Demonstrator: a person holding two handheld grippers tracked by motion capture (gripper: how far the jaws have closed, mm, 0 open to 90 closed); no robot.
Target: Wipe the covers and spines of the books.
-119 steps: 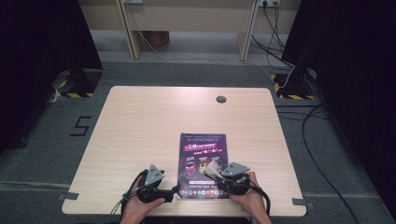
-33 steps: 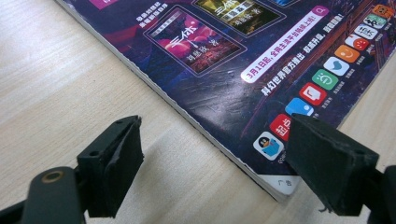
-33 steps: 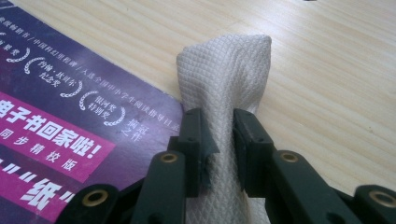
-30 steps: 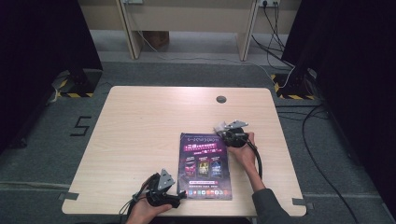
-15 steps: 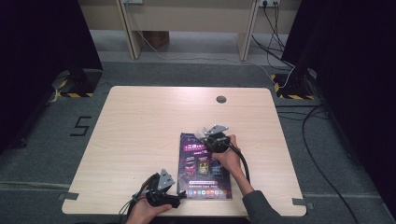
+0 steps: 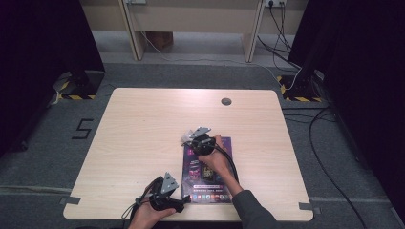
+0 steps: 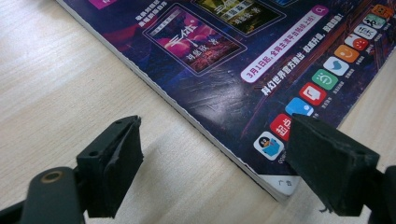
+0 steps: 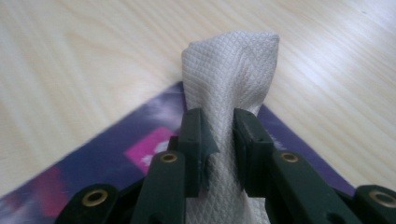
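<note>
White textured cloth, folded into a wad, is pinched between the closed jaws of the right tool at the magazine's far left corner. Item: magazine, purple cover up, flat on the wooden surface, long axis running away from the person. Near: left tool, jaws wide open and empty, straddling the near left corner. Far: the cloth rests over the opposite end of the same left edge, so the cover stretches back toward the person.
</note>
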